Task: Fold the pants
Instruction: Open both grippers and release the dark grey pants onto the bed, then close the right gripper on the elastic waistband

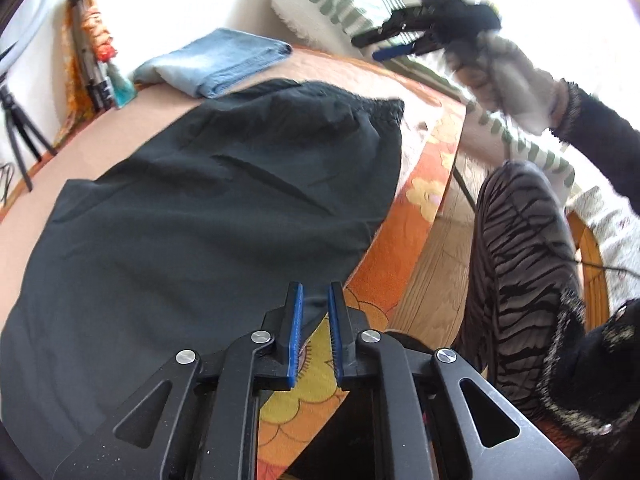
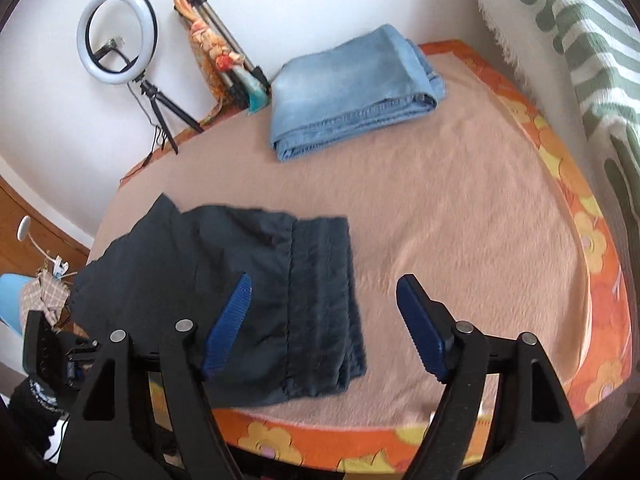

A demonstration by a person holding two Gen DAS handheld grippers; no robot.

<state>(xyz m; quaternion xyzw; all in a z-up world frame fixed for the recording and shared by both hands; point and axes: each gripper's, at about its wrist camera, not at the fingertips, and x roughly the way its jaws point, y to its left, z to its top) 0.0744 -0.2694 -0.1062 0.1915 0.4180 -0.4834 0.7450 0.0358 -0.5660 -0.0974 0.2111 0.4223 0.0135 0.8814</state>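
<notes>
- Left wrist view: the left claw [image 1: 316,292] hangs over the near edge of the black pants [image 1: 208,208], its blue pads a narrow slit apart. A bit of dark cloth shows in the slit at the tips, but whether the pads pinch it cannot be told.
- The pants lie spread flat on a pinkish blanket [image 1: 340,68] with an orange flowered border, their gathered waistband toward the far right.
- Folded blue jeans [image 1: 216,62] rest beyond the pants, apart from them.
- At upper right the right claw [image 1: 394,42] is lifted clear of the blanket, held by a gloved hand [image 1: 508,80] with a black sleeve; it is blurred.
- A leg in striped trousers [image 1: 520,248] stands beside the blanket's edge.
- Right wrist view: the right claw [image 2: 324,280] stands wide apart with nothing between its pads, above the waistband end of the pants [image 2: 240,280].
- The jeans [image 2: 352,88] sit at the far side of the blanket [image 2: 460,220].
- A ring light [image 2: 116,34] on a small tripod stands against the white wall.
</notes>
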